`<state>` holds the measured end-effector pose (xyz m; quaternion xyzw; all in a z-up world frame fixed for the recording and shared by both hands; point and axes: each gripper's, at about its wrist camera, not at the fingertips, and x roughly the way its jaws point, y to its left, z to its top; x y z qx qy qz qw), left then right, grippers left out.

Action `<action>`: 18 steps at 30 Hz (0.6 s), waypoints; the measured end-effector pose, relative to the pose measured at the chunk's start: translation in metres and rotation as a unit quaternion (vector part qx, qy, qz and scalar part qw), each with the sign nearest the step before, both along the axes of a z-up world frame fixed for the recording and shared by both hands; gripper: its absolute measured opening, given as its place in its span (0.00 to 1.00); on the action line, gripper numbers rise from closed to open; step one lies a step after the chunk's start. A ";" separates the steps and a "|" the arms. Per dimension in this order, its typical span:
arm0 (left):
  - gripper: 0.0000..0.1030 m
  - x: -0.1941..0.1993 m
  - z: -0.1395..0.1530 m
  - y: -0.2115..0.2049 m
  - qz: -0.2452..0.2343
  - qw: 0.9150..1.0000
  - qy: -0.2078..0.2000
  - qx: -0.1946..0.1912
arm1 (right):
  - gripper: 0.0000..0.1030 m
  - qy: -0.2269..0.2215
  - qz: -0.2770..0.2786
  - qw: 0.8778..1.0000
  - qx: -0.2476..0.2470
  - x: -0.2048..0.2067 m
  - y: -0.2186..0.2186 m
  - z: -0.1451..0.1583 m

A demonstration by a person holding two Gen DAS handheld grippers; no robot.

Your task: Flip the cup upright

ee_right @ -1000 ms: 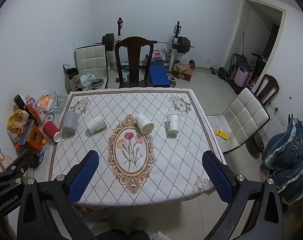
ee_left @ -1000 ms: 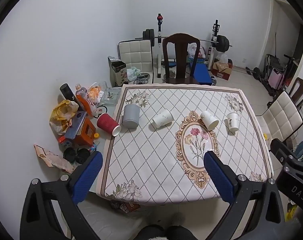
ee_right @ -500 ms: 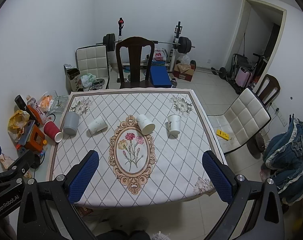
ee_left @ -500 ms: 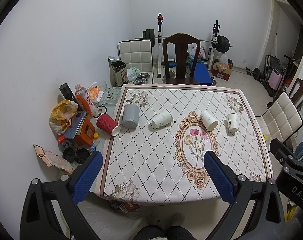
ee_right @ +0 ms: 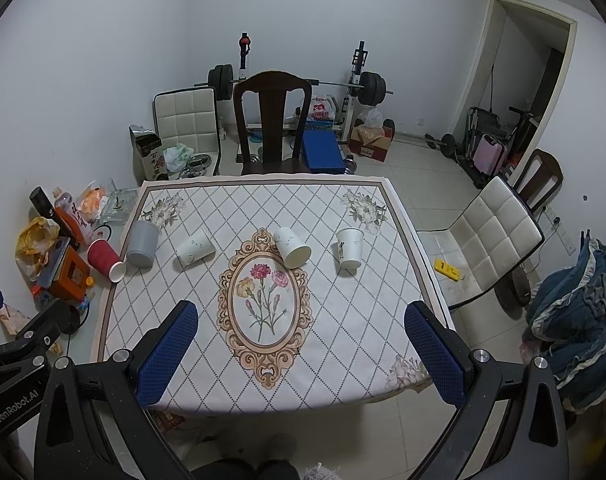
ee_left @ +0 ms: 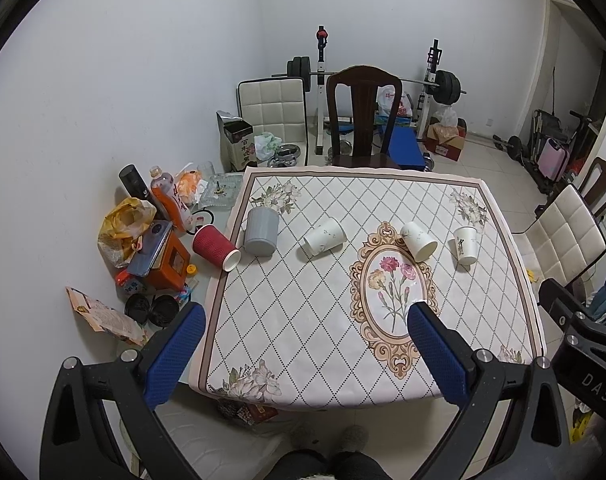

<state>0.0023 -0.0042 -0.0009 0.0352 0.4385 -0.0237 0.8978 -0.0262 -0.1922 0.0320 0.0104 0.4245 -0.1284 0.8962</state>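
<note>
Five cups are seen in a row across the far half of the table (ee_left: 287, 320), which is covered by a smooth cream cloth printed with a dotted diamond grid and an ornate oval flower medallion (ee_right: 263, 304).

From the left, a ribbed red paper cup (ee_left: 215, 247) is laid on its side at the cloth's edge, its white-lined mouth turned toward the camera. Just beside it, a matte grey plastic cup (ee_left: 261, 231) is seen tipped over, its closed base facing forward. A white paper cup with faint grey markings (ee_left: 324, 237) is laid on its side further right, apart from the grey one. Another white paper cup (ee_right: 291, 247) is laid at the medallion's upper right edge, its open mouth turned forward. The last white paper cup, marked with a dark print (ee_right: 349, 249), is stood mouth-down near the right border.

The left claw (ee_left: 306, 322) and the right claw (ee_right: 301, 322) are both held spread wide above the near table edge, nothing between their textured blue pads (ee_right: 167, 354), well apart from every cup.
</note>
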 end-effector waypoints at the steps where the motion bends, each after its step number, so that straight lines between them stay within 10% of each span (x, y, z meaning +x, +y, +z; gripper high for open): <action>1: 1.00 0.000 0.000 0.000 0.000 1.000 0.000 0.000 | 1.00 0.000 0.000 1.000 0.000 0.000 0.000 0.000; 18: 1.00 0.001 0.000 0.000 0.001 1.000 0.001 -0.001 | 1.00 0.003 0.001 1.000 0.001 0.000 0.002 -0.003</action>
